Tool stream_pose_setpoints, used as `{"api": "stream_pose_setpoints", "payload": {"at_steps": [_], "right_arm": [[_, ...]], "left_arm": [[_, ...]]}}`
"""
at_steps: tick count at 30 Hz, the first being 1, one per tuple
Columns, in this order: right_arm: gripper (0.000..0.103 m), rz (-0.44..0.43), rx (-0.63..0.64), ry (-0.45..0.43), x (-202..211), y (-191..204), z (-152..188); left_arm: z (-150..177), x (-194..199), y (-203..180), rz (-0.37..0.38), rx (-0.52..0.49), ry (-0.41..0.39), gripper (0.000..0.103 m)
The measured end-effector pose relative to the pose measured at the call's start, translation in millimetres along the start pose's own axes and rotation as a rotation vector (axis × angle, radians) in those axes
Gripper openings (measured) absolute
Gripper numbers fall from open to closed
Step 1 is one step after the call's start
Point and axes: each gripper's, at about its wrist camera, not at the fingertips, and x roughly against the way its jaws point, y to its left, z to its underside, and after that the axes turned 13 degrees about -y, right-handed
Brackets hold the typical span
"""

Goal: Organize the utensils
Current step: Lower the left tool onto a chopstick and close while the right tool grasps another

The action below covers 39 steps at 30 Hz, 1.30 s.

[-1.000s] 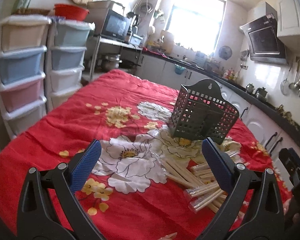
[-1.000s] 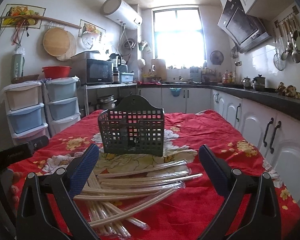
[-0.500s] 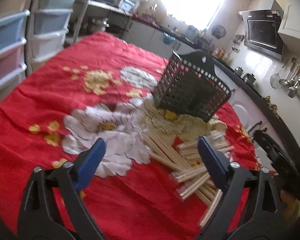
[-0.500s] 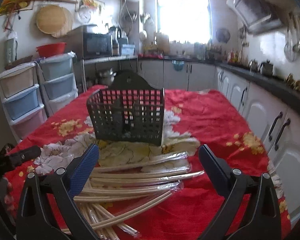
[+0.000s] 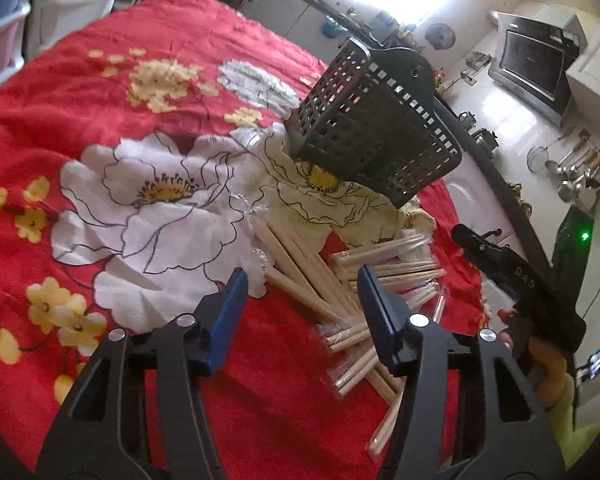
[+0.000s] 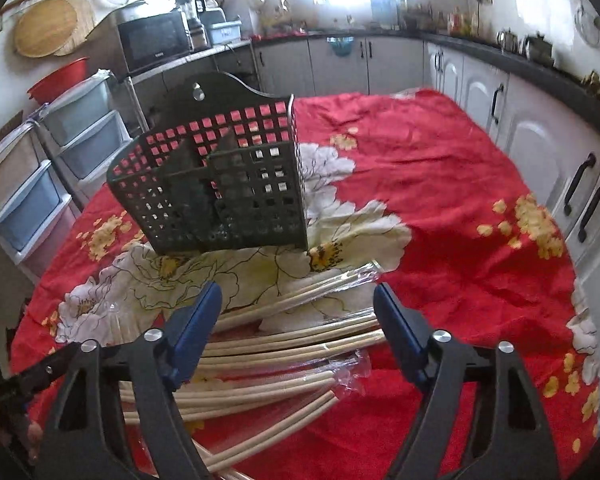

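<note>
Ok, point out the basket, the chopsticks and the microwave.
basket (image 6: pixel 228 196): right wrist view, on its front mesh wall.
chopsticks (image 6: pixel 284 350): right wrist view, mid-length on one wrapped pair in the pile.
microwave (image 6: pixel 152 40): right wrist view, on its dark door.

A home kitchen: white base cabinets (image 6: pixel 452 76) under a dark countertop (image 6: pixel 540 68), black microwave (image 6: pixel 154 40), steel ladles hanging (image 5: pixel 580 176) on tiled wall.
</note>
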Motion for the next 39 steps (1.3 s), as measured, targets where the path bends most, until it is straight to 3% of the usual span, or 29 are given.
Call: {"api": "stream_pose_setpoints", "payload": {"at_steps": [5,17,25,30,39], "right_arm": [[0.064,-0.018,-0.084,0.088,-20,-10,-2],[0.049,-0.002,-0.302,0.262,-64,-36,1],[0.041,-0.007,-0.455,0.280,-78,-60,-2],[0.017,-0.014,-0.543,0.277,-80,-79,1],[0.013,-0.071,-0.533,0.196,-59,-79,-9]], "left_arm": [[0,-13,11,0.007,0.087,0.062,0.043],[-8,-28,18,-0.009,0.147,0.116,0.032],[-9,-30,31,-0.020,0.177,0.125,0.015],[-8,-26,35,-0.010,0.189,0.122,0.011],[-17,-11,34,0.052,0.186,0.082,0.005]]}}
